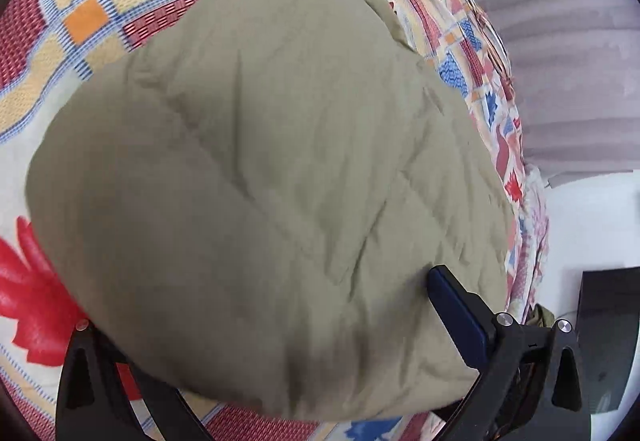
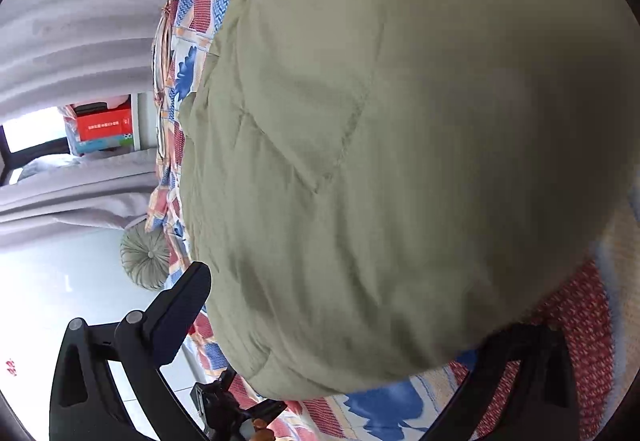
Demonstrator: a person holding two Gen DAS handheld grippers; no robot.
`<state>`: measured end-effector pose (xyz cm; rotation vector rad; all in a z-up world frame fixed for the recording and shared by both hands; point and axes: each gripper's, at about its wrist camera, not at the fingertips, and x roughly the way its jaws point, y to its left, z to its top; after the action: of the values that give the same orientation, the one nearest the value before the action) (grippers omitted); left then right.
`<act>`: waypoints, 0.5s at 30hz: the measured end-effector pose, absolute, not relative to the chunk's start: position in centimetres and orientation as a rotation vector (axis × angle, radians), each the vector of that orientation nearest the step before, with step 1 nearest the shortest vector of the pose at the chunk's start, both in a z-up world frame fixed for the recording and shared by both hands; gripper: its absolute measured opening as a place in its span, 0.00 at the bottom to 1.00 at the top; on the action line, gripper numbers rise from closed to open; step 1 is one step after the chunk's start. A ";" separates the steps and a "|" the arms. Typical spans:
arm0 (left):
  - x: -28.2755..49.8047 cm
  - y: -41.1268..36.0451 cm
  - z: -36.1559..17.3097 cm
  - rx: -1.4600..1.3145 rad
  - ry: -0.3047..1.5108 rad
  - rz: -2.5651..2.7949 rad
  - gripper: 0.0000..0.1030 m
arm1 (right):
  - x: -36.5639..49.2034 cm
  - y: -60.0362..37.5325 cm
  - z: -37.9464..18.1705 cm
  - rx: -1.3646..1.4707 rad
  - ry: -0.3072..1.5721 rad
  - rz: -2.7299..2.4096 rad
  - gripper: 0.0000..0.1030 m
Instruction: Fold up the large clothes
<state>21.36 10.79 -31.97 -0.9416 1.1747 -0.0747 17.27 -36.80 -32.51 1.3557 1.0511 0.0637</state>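
Left wrist view shows an olive-green quilted garment (image 1: pixel 260 181) spread on a patterned bedspread (image 1: pixel 100 21) of red, blue and orange blocks, with a grey curtain (image 1: pixel 568 81) at 2 o'clock; the left gripper (image 1: pixel 256 337) has one dark finger (image 1: pixel 456 317) at 4 o'clock lying on the cloth, its other finger hidden under the cloth, so I cannot tell whether it pinches. Right wrist view has the same garment (image 2: pixel 380 161) filling the centre, a round pleated cushion (image 2: pixel 146 253) at 8 o'clock, and the right gripper (image 2: pixel 352 321) spread wide, nothing pinched
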 end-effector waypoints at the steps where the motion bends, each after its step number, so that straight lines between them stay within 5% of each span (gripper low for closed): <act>1: 21.8 10.6 -32.1 -0.942 1.170 -0.065 1.00 | 17.6 -36.7 -32.9 1.375 1.044 0.069 1.00; 3: 22.3 10.3 -32.2 -0.941 1.161 -0.043 0.99 | 18.0 -36.4 -33.2 1.386 1.036 0.074 1.00; 7: 22.8 10.1 -31.6 -0.914 1.146 -0.091 0.39 | 18.0 -36.4 -33.4 1.406 1.049 0.072 0.95; 8: 22.9 10.0 -31.2 -0.896 1.143 -0.100 0.36 | 18.0 -36.4 -33.4 1.414 1.056 0.070 0.90; 10: 22.9 9.7 -29.8 -0.822 1.126 -0.116 0.26 | 17.8 -36.6 -33.5 1.425 1.070 0.072 0.53; 13: 22.5 9.0 -27.6 -0.712 1.098 -0.136 0.21 | 17.4 -36.7 -32.8 1.427 1.050 0.096 0.31; 15: 22.1 8.7 -26.3 -0.663 1.080 -0.154 0.21 | 17.1 -36.7 -32.2 1.423 1.041 0.115 0.27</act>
<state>22.07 8.71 -26.25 -0.6627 1.0797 -0.1545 17.10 -36.71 -32.19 1.4230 1.0411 0.1148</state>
